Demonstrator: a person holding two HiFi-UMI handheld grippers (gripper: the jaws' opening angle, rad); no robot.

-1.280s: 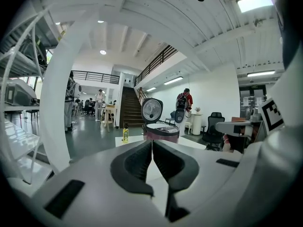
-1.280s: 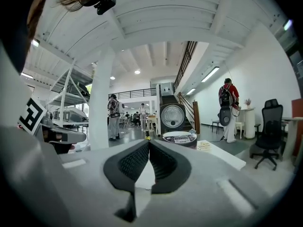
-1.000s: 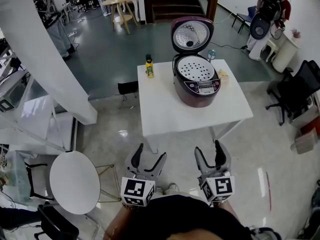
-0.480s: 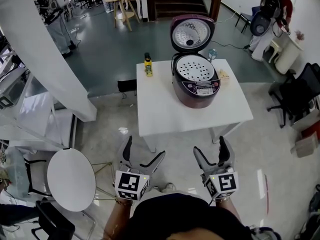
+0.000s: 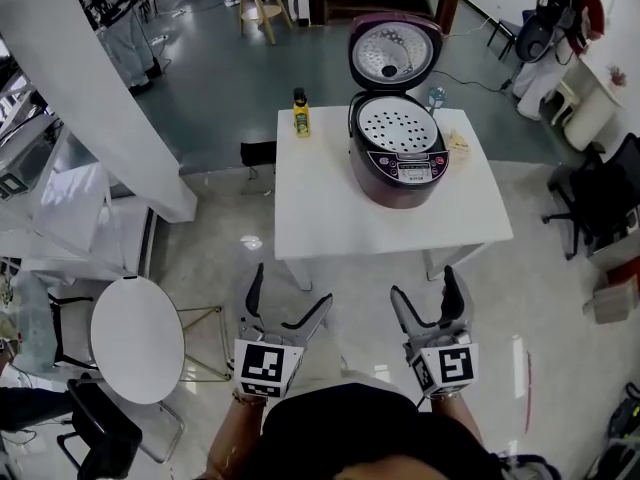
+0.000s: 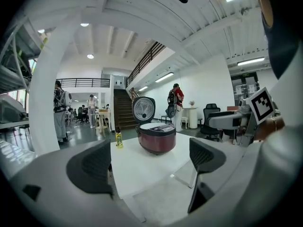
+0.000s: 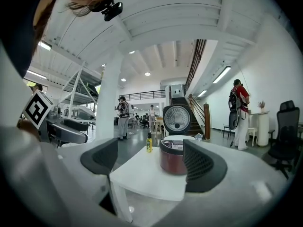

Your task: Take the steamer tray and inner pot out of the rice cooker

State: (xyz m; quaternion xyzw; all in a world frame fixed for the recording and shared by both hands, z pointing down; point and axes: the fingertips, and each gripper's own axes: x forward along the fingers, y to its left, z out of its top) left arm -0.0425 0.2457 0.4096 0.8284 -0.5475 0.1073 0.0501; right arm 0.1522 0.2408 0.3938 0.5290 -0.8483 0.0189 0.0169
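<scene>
A maroon rice cooker (image 5: pixel 399 164) stands on the far right part of a white table (image 5: pixel 325 208), its lid (image 5: pixel 393 54) swung up. A white perforated steamer tray (image 5: pixel 397 128) sits in its mouth; the inner pot is hidden beneath it. The cooker (image 6: pixel 155 137) shows in the left gripper view, and the cooker (image 7: pixel 172 156) in the right gripper view. My left gripper (image 5: pixel 290 289) and right gripper (image 5: pixel 425 290) are both open and empty, held well short of the table's near edge, over the floor.
A yellow bottle (image 5: pixel 299 122) stands at the table's far left corner. A round white side table (image 5: pixel 137 337) is at my left, a white pillar (image 5: pixel 90 88) beyond it. Black office chairs (image 5: pixel 600 198) and a person (image 5: pixel 565 8) are at the right; stairs lie behind.
Both grippers' jaws have spread wider. The view has shifted toward the table, and the grippers sit slightly further forward.
</scene>
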